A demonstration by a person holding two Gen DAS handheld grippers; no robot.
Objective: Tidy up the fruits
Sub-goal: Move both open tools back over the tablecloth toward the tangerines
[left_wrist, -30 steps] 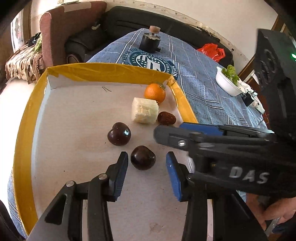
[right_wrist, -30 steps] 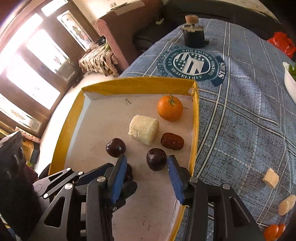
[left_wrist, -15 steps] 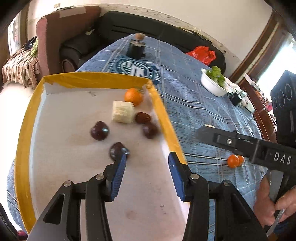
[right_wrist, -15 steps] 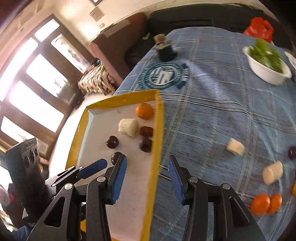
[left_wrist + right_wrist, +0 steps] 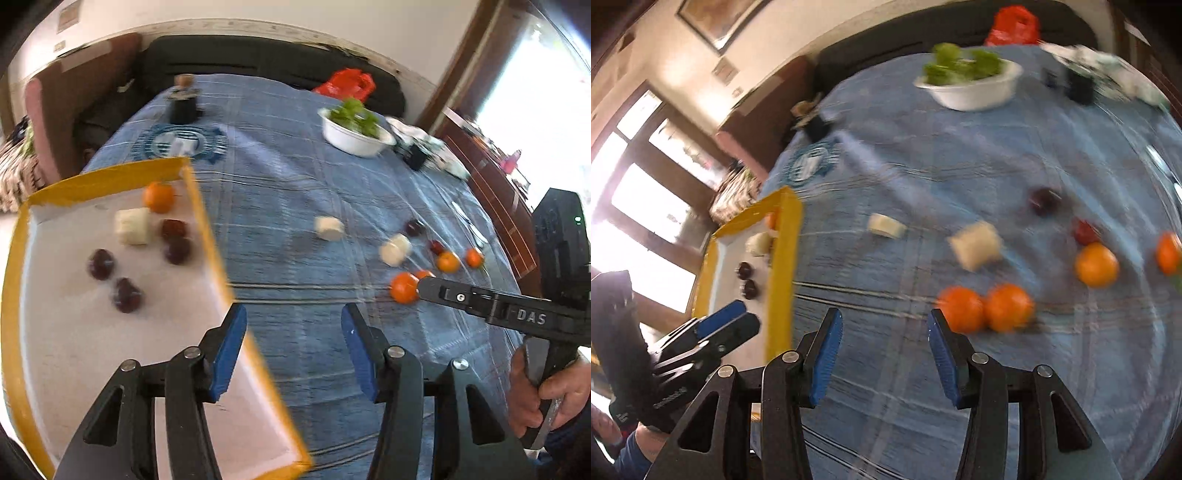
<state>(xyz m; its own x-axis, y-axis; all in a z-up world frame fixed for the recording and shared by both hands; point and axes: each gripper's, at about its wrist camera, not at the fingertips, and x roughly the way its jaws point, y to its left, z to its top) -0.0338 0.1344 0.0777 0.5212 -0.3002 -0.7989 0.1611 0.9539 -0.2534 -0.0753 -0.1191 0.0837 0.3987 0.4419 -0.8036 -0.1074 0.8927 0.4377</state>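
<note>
A yellow-rimmed tray holds an orange, a white chunk, a brown fruit and three dark plums. My left gripper hangs over the blue cloth just right of the tray's rim, its jaws opening with nothing between them. My right gripper is open and empty, with two oranges just beyond its right finger. Further out on the cloth lie white chunks, more oranges, a dark plum and a red fruit.
A white bowl of greens stands at the back right of the table. A dark corked jar and a red bag are at the far edge. A hand grips the right tool. A wooden cabinet runs along the right.
Both grippers swung right, from over the tray to over the blue cloth. The plums that lay between their fingers stay in the tray. The left jaws stand wider.
</note>
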